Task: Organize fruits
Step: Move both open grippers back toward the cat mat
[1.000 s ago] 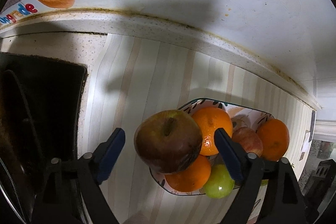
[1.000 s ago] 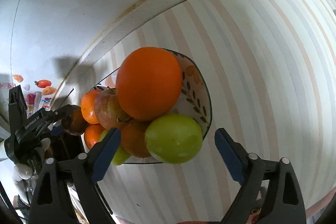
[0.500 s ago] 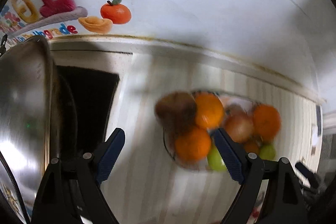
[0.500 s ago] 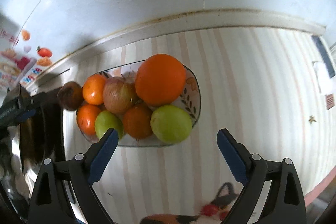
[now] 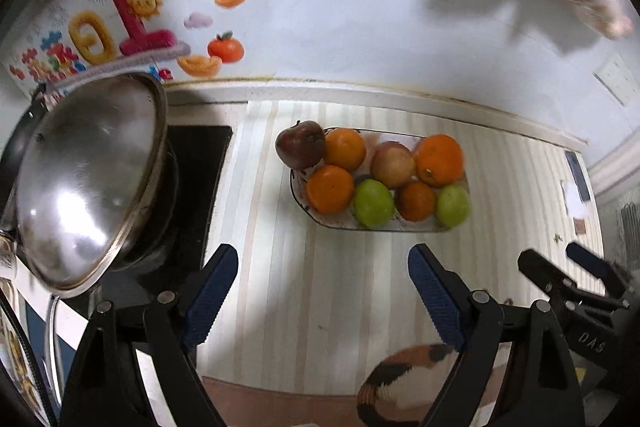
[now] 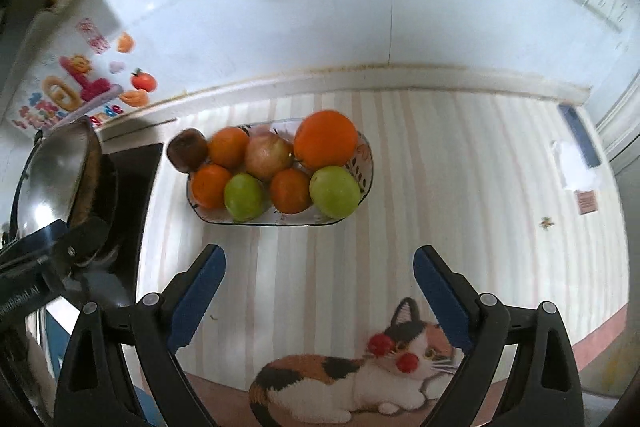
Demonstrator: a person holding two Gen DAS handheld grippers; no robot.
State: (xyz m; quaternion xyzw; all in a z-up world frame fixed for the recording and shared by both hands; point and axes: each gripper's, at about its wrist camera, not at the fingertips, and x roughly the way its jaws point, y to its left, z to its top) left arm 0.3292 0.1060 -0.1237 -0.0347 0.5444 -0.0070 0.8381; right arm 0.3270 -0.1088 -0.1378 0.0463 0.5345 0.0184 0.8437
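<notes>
Striped mat [image 6: 460,163] with a printed calico cat [image 6: 360,375] near its front edge, spread over the counter against the white wall; on the mat, a leaf-patterned fruit dish [image 6: 362,157] heaped with oranges, green apples and a dark red apple [image 5: 301,144]; left of the mat, a black stovetop [image 5: 200,163] bearing a steel-lidded wok [image 5: 84,175].

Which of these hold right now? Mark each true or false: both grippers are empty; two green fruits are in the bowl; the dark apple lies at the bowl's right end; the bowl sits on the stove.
1. Both grippers are empty. True: the left gripper and the right gripper stand open, holding nothing.
2. Two green fruits are in the bowl. True.
3. The dark apple lies at the bowl's right end. False: it is at the left end.
4. The bowl sits on the stove. False: it rests on the striped mat.
</notes>
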